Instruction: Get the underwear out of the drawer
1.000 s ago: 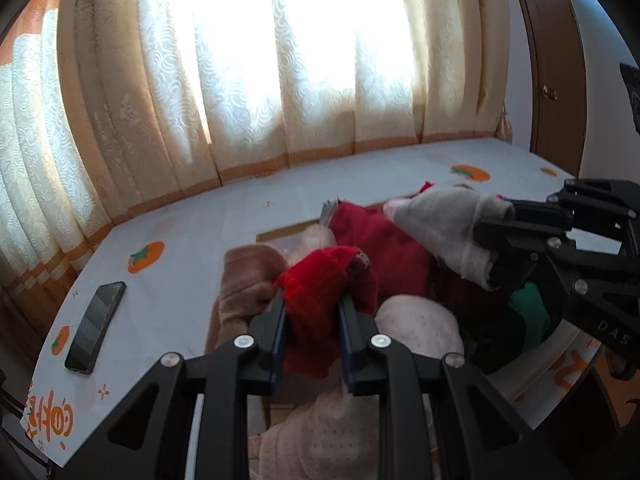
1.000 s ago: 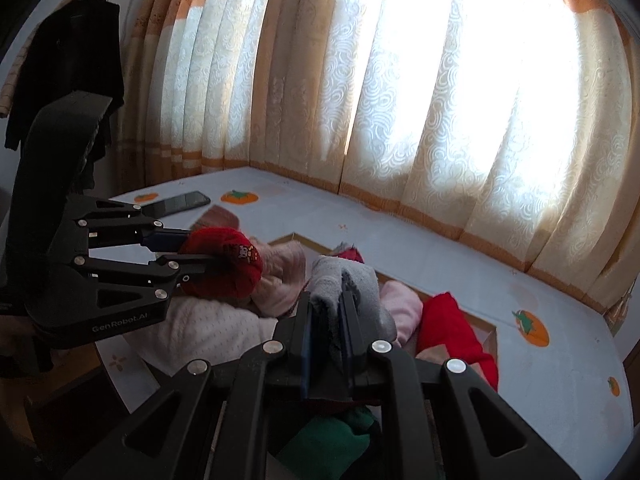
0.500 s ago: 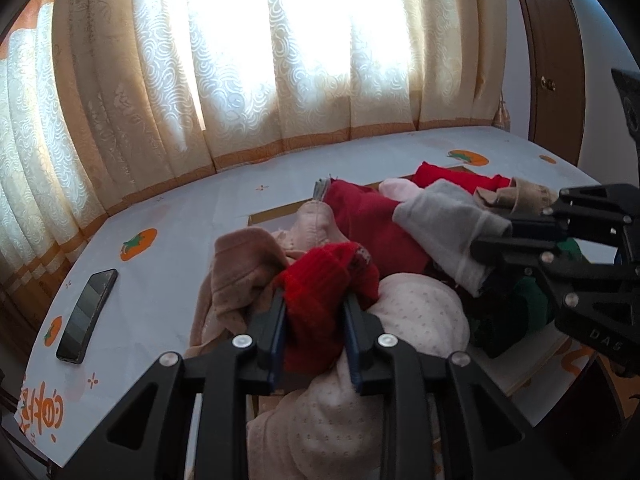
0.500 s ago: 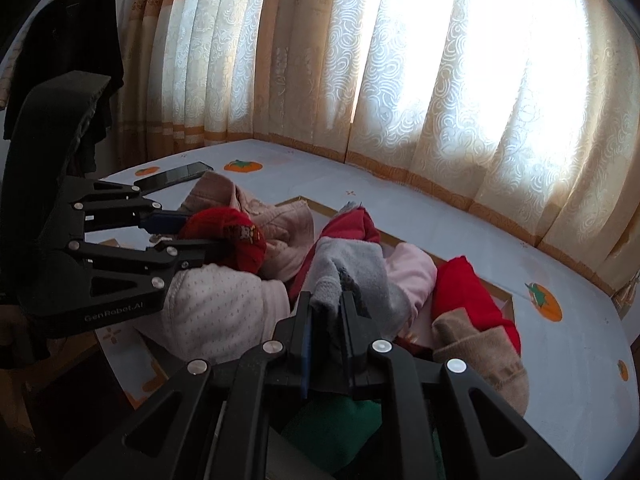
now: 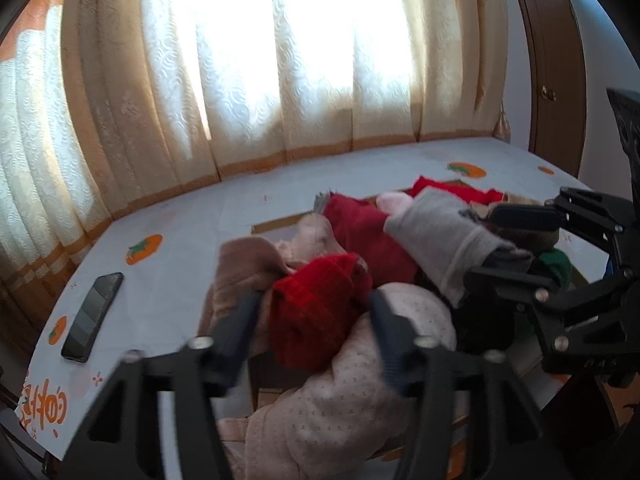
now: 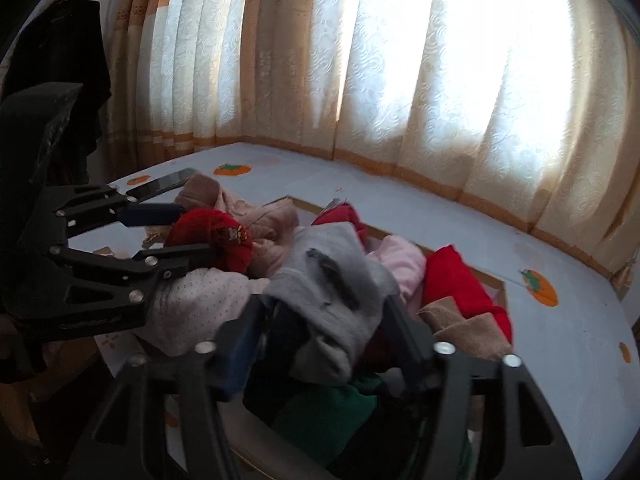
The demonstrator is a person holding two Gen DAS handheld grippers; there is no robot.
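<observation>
orange "COF" lettering [image 5: 40, 404], white tablecloth [image 5: 180, 264]

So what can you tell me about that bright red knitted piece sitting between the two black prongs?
The red knitted piece looks like soft ribbed fabric, bunched into a rounded lump, with a small patterned patch showing in the right wrist view. It sits between the spread fingers of the left tool; whether they touch it is unclear through the blur. It rests on a pale pink dotted garment, with a beige fleecy one beside it, in the heap of clothes.
</observation>
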